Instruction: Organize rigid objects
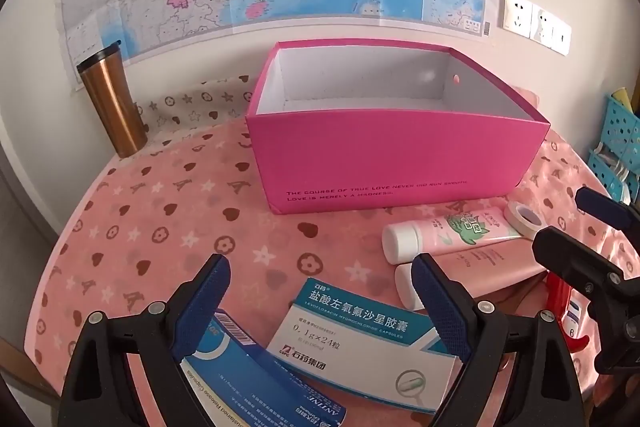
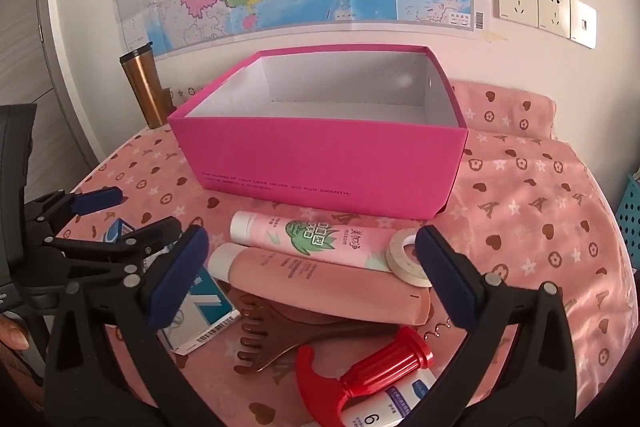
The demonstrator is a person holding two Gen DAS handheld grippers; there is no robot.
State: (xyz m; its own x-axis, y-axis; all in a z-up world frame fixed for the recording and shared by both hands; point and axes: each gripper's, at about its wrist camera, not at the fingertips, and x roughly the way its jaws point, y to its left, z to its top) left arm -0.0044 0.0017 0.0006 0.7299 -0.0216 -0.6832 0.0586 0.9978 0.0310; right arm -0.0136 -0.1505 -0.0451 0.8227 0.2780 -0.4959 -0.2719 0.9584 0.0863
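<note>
An empty pink box (image 1: 396, 163) (image 2: 320, 163) stands open-topped on the pink patterned cloth. My left gripper (image 1: 326, 307) is open above a white and teal medicine box (image 1: 352, 339) and a blue medicine box (image 1: 256, 379), touching neither. My right gripper (image 2: 312, 275) is open over a salmon tube (image 2: 320, 283). Beside that lie a pink tube with a green print (image 2: 316, 235), a white tape roll (image 2: 404, 259), a brown hair claw (image 2: 272, 335) and a red tube squeezer (image 2: 372, 367) on a small white tube. Each gripper shows at the edge of the other's view.
A copper tumbler (image 1: 112, 103) stands at the back left by the wall. A map and wall sockets (image 2: 544, 7) hang behind the table. A blue plastic basket (image 1: 616, 139) sits off the right edge. A person's thumb (image 2: 14, 337) shows at the left.
</note>
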